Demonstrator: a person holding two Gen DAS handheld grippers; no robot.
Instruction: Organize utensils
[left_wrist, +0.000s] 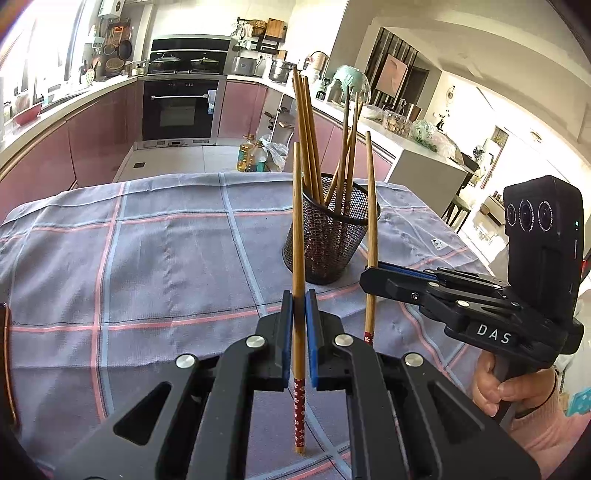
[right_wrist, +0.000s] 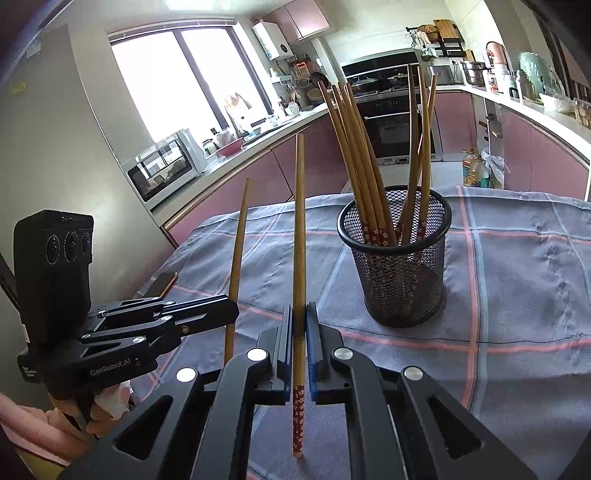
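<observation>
Your left gripper (left_wrist: 299, 314) has its blue-padded jaws pinching one long bamboo chopstick with a red flower-patterned end (left_wrist: 298, 258), held nearly upright with the plain tip pointing up and the patterned end hanging below the pads. Your right gripper (right_wrist: 300, 321) does the same with a second bamboo chopstick (right_wrist: 299, 240): its jaws are pressed onto the shaft just above the red patterned band, and the stick stands almost vertical. In the left wrist view your right gripper (left_wrist: 373, 273) reaches in from the right side, its chopstick (left_wrist: 371, 206) rising just beside the black wire-mesh cylindrical holder (left_wrist: 327, 236); your hand (left_wrist: 509, 384) in a pink sleeve grips the handle below. In the right wrist view your left gripper (right_wrist: 231, 306) comes in from the left with its chopstick (right_wrist: 238, 243) leaning slightly, well to the left of the holder (right_wrist: 400, 269). That holder stands upright on the counter, which is covered by a grey-blue cloth with pink and pale blue check lines (right_wrist: 517, 295). Inside it a bundle of matching bamboo chopsticks (right_wrist: 364, 166) rests with patterned ends down, one group fanned to the left and another leaning to the right. Both held chopsticks are clear of the cloth and outside the holder. A phone-like flat object (right_wrist: 166, 282) lies at the cloth's far left edge.
</observation>
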